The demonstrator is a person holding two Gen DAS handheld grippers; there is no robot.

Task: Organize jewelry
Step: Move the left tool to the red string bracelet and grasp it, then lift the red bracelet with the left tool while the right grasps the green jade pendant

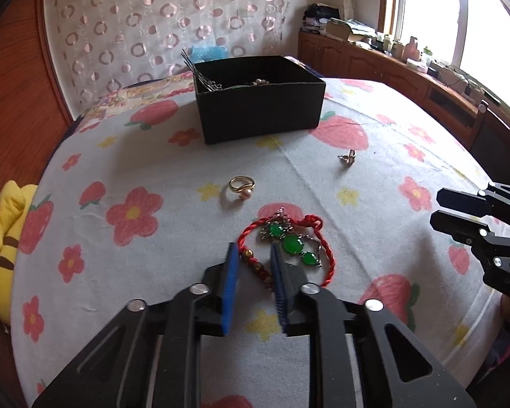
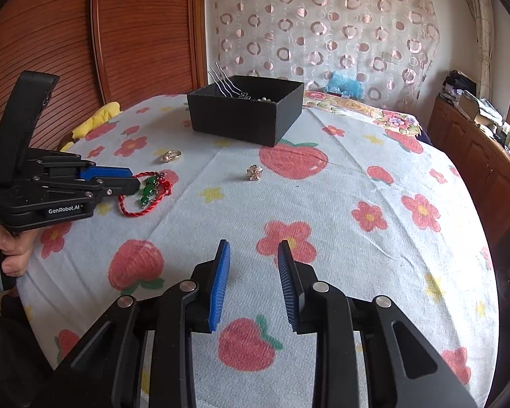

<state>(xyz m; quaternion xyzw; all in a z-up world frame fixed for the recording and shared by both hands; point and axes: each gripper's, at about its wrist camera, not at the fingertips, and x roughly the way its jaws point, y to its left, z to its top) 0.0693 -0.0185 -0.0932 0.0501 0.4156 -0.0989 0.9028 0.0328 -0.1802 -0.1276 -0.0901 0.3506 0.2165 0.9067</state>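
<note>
Jewelry lies near you: your left gripper [image 1: 253, 255] straddles the red cord bracelet [image 1: 318, 238] with jaws parted, gripping nothing. Your right gripper [image 2: 253, 255] hangs open, empty; the black box [image 1: 258, 102] sits far.

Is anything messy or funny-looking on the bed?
Yes. The green-stone bracelet lies tangled over the red cord bracelet, and silver hairpins poke up over the rim of the black box instead of lying inside.
</note>
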